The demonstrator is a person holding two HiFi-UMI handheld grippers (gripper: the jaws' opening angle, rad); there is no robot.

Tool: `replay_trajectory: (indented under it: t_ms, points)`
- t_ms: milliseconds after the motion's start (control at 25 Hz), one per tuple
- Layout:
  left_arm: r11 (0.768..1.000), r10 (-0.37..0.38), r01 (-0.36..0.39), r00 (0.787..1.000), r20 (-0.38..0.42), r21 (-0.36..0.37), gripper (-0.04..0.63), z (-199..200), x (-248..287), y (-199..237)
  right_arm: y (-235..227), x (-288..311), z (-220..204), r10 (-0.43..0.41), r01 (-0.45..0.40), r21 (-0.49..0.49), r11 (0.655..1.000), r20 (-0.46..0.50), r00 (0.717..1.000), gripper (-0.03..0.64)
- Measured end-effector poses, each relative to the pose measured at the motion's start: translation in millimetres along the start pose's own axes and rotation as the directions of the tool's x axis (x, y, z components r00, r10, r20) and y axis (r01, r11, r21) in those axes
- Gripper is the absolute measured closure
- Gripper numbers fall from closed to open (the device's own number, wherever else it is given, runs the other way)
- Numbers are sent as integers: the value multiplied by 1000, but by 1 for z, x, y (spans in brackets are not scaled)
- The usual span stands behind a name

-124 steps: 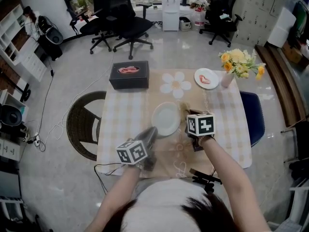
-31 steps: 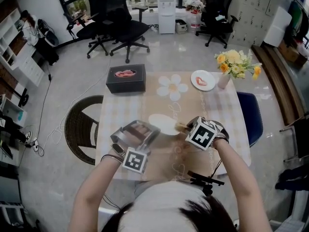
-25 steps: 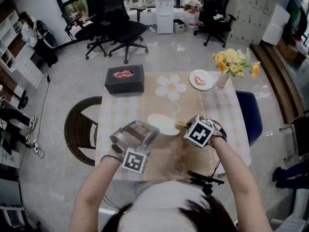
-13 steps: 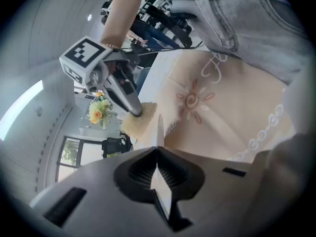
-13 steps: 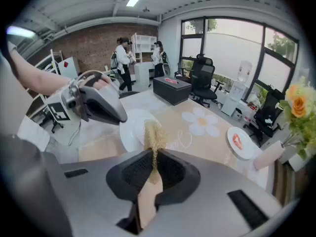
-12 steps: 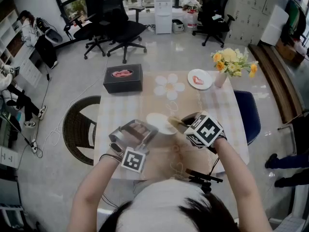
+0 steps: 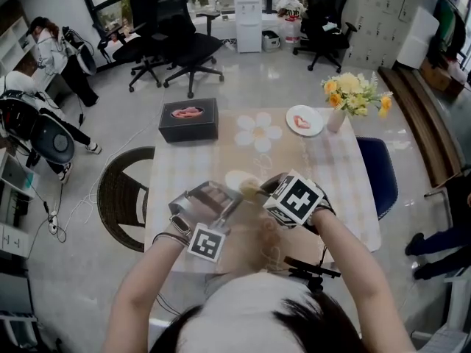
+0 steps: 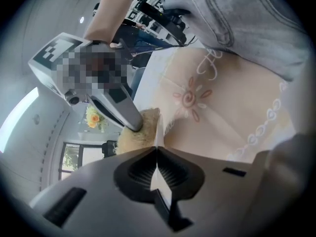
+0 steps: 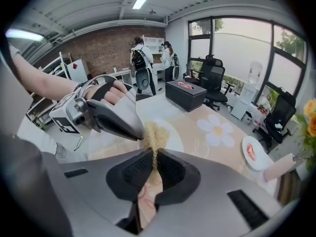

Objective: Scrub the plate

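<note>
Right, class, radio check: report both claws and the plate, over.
Left claw shut on plate rim. Right claw shut on scrubber, scrubber touching plate face. Nothing in the way.

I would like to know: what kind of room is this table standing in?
Most likely an open office with a dining corner staged in it. Black office chairs and a water dispenser stand behind a table that carries a vase of flowers.

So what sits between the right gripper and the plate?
A tan fibrous scrubber, pinched by the right gripper, against the white plate; clearest in the right gripper view.
</note>
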State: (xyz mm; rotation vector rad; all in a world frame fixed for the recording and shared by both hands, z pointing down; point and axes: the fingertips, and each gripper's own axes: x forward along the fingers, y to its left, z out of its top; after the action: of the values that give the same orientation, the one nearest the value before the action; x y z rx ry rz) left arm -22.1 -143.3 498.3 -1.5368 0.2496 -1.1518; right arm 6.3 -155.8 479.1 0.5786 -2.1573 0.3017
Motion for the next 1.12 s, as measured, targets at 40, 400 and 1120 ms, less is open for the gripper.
replay_trajectory:
  t_ms: [40, 400, 1120]
  points:
    - [999, 20, -20, 1000, -5, 30, 578, -1, 0, 5, 0, 2, -1, -7, 7, -16, 1000, -15, 1000, 583]
    - [998, 30, -30, 1000, 0, 58, 578, -3, -1, 7, -11, 6, -11, -18, 17, -12, 1000, -72, 997, 584]
    - [995, 47, -49, 999, 24, 92, 578, 3, -2, 6, -54, 33, -49, -68, 82, 83, 993, -156, 985, 584]
